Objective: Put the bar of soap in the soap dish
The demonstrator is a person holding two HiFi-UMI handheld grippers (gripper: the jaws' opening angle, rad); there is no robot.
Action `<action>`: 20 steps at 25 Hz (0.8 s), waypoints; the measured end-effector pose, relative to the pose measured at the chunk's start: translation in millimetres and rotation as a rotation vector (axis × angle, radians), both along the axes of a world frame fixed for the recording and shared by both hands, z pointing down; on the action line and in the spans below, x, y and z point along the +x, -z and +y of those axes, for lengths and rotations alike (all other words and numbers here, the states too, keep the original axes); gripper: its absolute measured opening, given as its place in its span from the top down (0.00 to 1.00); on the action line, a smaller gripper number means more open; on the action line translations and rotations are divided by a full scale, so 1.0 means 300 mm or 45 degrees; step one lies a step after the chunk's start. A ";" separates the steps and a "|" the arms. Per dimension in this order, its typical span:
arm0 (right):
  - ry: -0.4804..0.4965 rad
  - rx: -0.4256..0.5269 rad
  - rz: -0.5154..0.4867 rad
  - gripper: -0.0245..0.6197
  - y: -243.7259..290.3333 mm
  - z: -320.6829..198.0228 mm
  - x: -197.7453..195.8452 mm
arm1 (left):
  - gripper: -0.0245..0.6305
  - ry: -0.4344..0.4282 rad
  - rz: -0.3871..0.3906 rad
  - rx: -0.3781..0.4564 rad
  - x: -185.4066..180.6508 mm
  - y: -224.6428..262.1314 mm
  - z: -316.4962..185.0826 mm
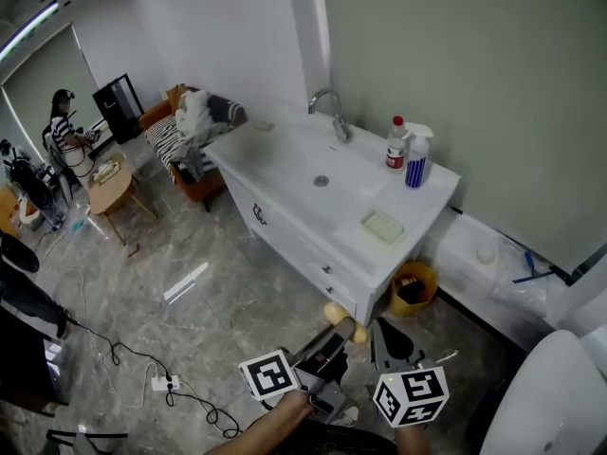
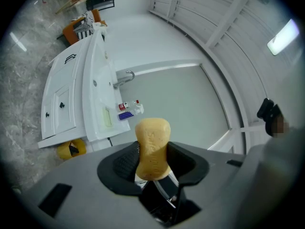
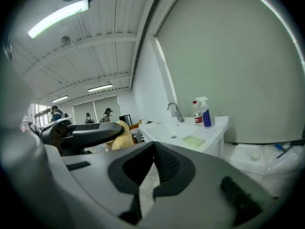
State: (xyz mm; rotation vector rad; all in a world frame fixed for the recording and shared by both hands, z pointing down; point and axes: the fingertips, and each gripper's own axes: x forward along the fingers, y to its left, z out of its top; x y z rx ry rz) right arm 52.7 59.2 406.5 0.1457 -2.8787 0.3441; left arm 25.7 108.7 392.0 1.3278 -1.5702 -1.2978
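L gripper (image 1: 343, 328) low centre in head view, level, clamped on soap (image 2: 152, 149). Only L gripper view shows the grip: pads on both broad faces, bar upright, top poking past the tips. R gripper (image 3: 151, 149) just right of it, tips together, nothing between, plain only in R gripper view, which also catches ppl (image 3: 88, 117) far back. Dish (image 1: 383, 227) on counter (image 1: 285, 159) front right corner, well apart from both tools. Bottles (image 1: 408, 154) behind it by wall. Bin (image 1: 413, 288) below in head & L views, not R.
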 end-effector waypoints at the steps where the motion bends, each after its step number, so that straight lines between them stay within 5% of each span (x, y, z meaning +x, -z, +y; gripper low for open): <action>1: 0.001 -0.002 0.004 0.95 -0.005 -0.004 -0.005 | 0.68 0.003 0.003 -0.003 -0.006 -0.005 -0.002; 20: -0.182 0.033 0.084 0.95 -0.041 -0.254 -0.303 | 0.68 -0.202 0.069 0.009 -0.325 -0.063 -0.286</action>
